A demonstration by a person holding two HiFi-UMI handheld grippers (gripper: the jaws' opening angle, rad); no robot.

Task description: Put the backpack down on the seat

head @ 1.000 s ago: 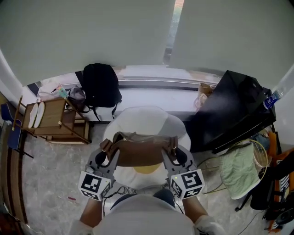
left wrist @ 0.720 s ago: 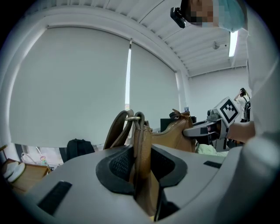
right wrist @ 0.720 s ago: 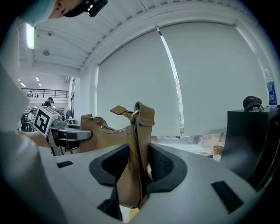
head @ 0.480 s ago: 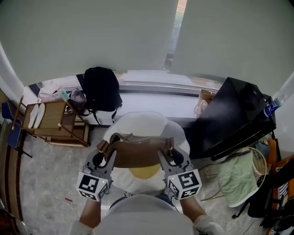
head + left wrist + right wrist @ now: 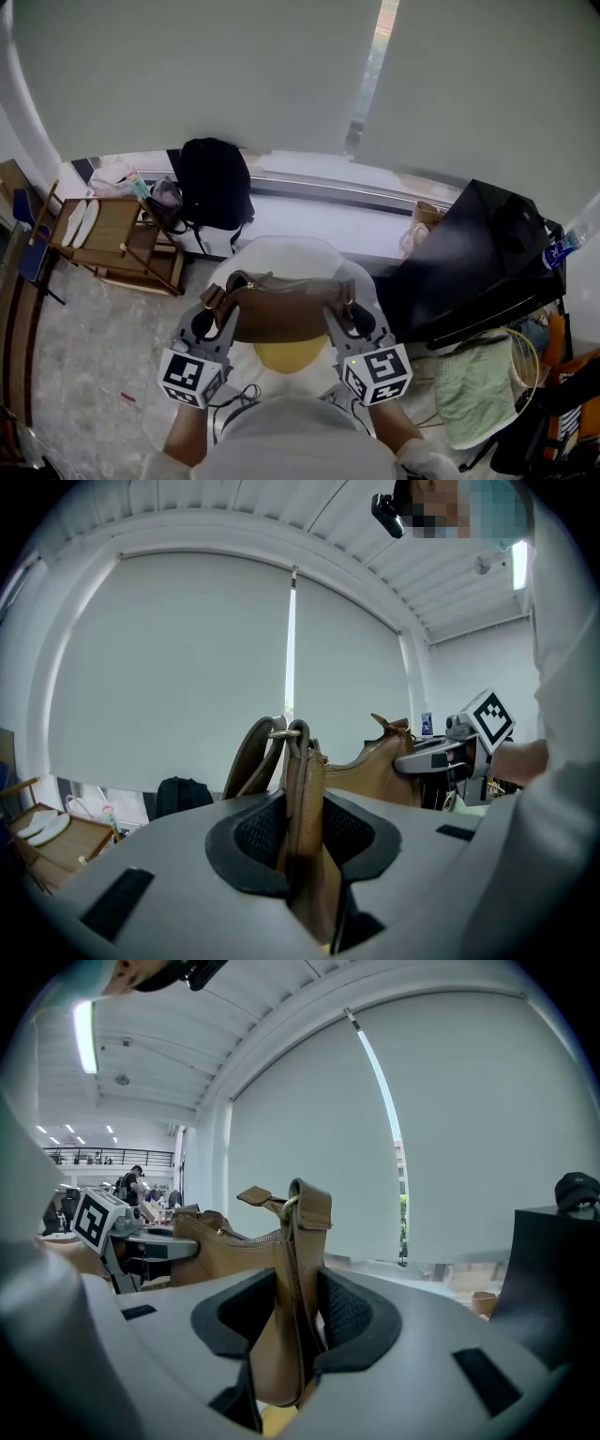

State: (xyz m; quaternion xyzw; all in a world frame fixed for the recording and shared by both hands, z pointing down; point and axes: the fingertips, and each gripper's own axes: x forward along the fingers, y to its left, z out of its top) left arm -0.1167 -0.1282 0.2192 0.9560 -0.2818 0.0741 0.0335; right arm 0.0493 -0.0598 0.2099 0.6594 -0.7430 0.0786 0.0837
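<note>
We have carried the brown backpack (image 5: 281, 309) slightly farther over the white seat (image 5: 281, 251). The left tool (image 5: 219, 314) clenches one strap end (image 5: 302, 789) and the right tool (image 5: 343, 314) clenches the other, grips shown only in the gripper views. The seat shows only in the head view. The backpack's long axis runs left to right, top edge up.

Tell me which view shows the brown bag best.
The head view: the whole bag shows from above, held over the seat between the left tool and right tool. Each gripper view shows only the end and strap clamped in its own tool.
</note>
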